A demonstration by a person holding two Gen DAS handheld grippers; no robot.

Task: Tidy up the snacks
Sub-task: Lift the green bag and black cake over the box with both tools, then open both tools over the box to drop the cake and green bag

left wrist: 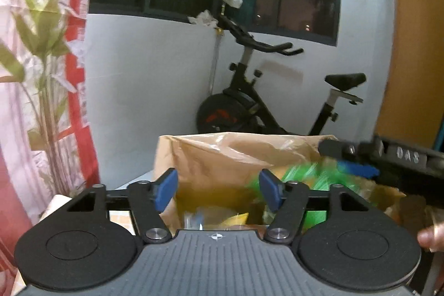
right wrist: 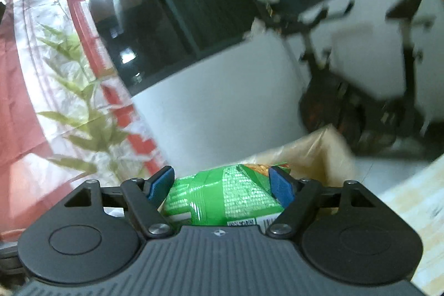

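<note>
A brown paper bag (left wrist: pixel 222 151) stands open in front of my left gripper (left wrist: pixel 217 189), which is open and empty just above the bag's near rim. Inside the bag I see yellow and clear packets (left wrist: pixel 222 217). My right gripper (right wrist: pixel 222 186) is shut on a green snack packet (right wrist: pixel 222 196), pads on both sides. In the left wrist view it (left wrist: pixel 360 157) comes in from the right and holds the blurred green packet (left wrist: pixel 310 174) over the bag's mouth. The bag (right wrist: pixel 313 154) lies just beyond the packet in the right wrist view.
A black exercise bike (left wrist: pixel 263 101) stands behind the bag against a white wall. A red and white curtain with green leaves (left wrist: pixel 41 60) hangs at the left. An orange panel (left wrist: pixel 410 46) is at the right. A pale table surface (right wrist: pixel 410 199) shows at the right.
</note>
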